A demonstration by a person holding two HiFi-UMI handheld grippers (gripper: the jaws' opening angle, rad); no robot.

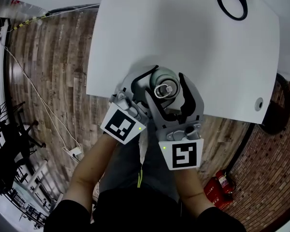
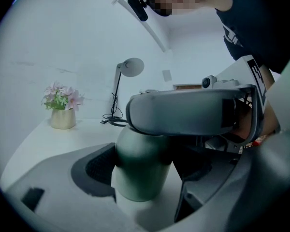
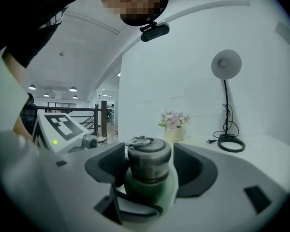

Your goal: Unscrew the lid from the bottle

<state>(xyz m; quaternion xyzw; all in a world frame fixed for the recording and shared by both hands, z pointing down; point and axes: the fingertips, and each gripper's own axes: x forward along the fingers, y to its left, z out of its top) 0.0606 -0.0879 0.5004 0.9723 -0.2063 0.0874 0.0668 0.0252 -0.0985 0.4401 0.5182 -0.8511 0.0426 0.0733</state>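
A green metal bottle (image 1: pixel 160 75) stands on the white table (image 1: pixel 193 47) close to its near edge. Its grey screw lid (image 1: pixel 165 90) with a wire ring sits on the neck. My left gripper (image 1: pixel 152 83) is shut on the bottle's body (image 2: pixel 140 163), its dark pads against both sides. My right gripper (image 1: pixel 165 88) comes in from the near side at lid height. In the right gripper view the lid (image 3: pixel 147 158) stands between the wide-spread jaws of the right gripper (image 3: pixel 150 166), and the right pad is clear of it. The right gripper's finger (image 2: pixel 183 112) crosses above the bottle.
A desk lamp (image 3: pixel 226 66) with a black ring base (image 1: pixel 232 1) and cable stands at the table's far end. A small pot of pink flowers (image 2: pixel 63 112) stands there too. Wooden floor (image 1: pixel 48 81) lies left of the table and a red fire extinguisher (image 1: pixel 217 187) at lower right.
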